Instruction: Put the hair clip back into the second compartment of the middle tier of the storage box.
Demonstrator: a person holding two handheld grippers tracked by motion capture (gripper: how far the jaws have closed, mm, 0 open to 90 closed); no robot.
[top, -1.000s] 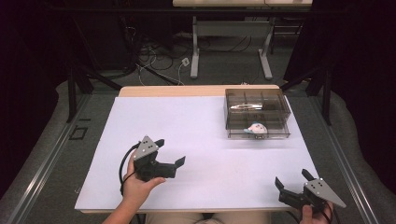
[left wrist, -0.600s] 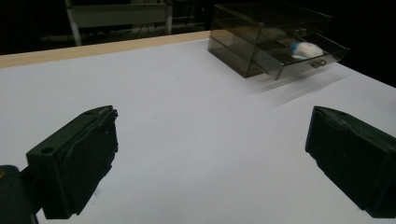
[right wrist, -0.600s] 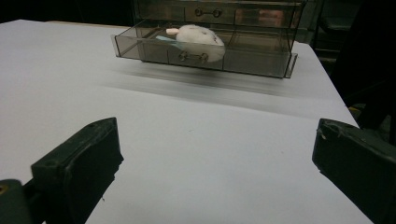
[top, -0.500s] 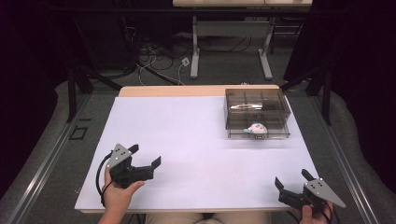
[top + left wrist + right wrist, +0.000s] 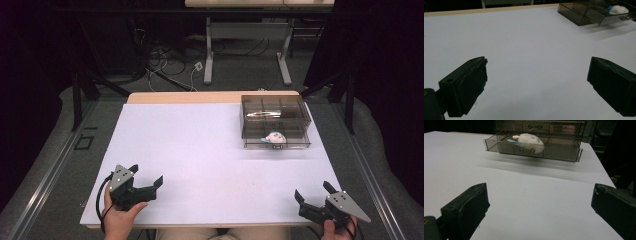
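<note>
Pulled back to the near table edge, left gripper (image 5: 146,183) and right gripper (image 5: 314,199) gape empty, seemingly resting between steps, nothing reached for.

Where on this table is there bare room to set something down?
Most of the white sheet is bare: everything between the left gripper, the right gripper and the far wooden edge. Only the far right corner is taken, by the clear drawer box.

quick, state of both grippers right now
Left gripper: open, jaws wide apart, holding nothing.
Right gripper: open, jaws wide apart, holding nothing.
</note>
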